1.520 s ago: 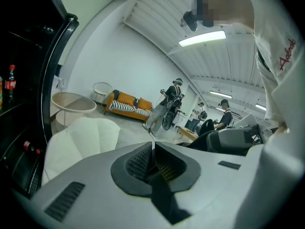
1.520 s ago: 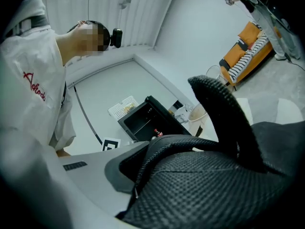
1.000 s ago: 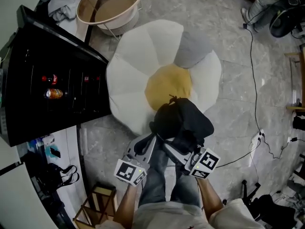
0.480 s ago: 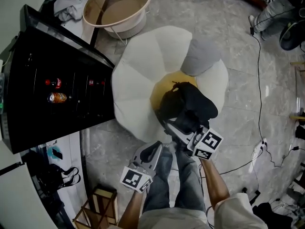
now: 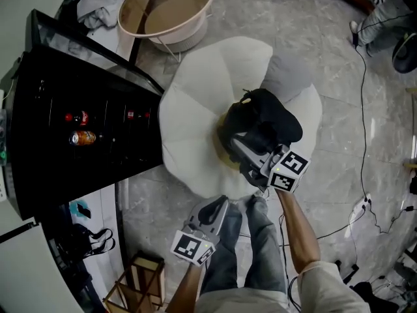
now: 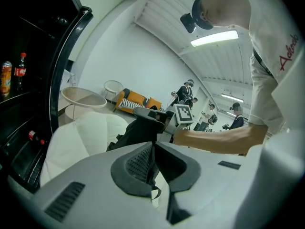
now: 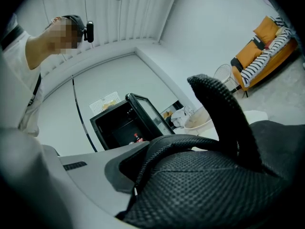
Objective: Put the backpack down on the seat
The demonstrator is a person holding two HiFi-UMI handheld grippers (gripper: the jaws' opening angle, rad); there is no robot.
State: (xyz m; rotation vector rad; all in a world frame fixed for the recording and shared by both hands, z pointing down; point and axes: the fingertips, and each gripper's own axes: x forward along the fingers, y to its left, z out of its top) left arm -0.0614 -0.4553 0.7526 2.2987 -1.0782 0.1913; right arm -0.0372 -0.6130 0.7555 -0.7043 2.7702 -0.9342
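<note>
Orientation of black fabric backpack [image 5: 264,124]: slumped, broadest span lying crosswise ahead of the right gripper [image 5: 238,145], from just past its jaws out to its right. Small top loop pointing away from the gripper, toward the far petals of the seat. Long axis not fixable more closely from above.

Location: directly ahead of the right gripper's jaws, over the middle of the white petal-shaped floor cushion with yellow centre [image 5: 189,109]. Only a sliver of yellow showing beside the jaws. Contact with the cushion not confirmable.

Right gripper: clenched on black mesh webbing of the backpack, a strap arching up beyond the jaws in the right gripper view.

Left gripper [image 5: 218,207]: jaws pressed together, nothing between them. Low beside the person's blue jeans [image 5: 260,259], well apart from the backpack.

Left of both grippers: black glass-door drinks cabinet [image 5: 85,129]. Beyond it, beige round tub [image 5: 166,12].

Against one second ago: backpack carried farther out from the person, from the near edge of the yellow centre to squarely over it. Left gripper, then close against the backpack's near left side, now drawn back to the legs. Right gripper's grip unchanged.
</note>
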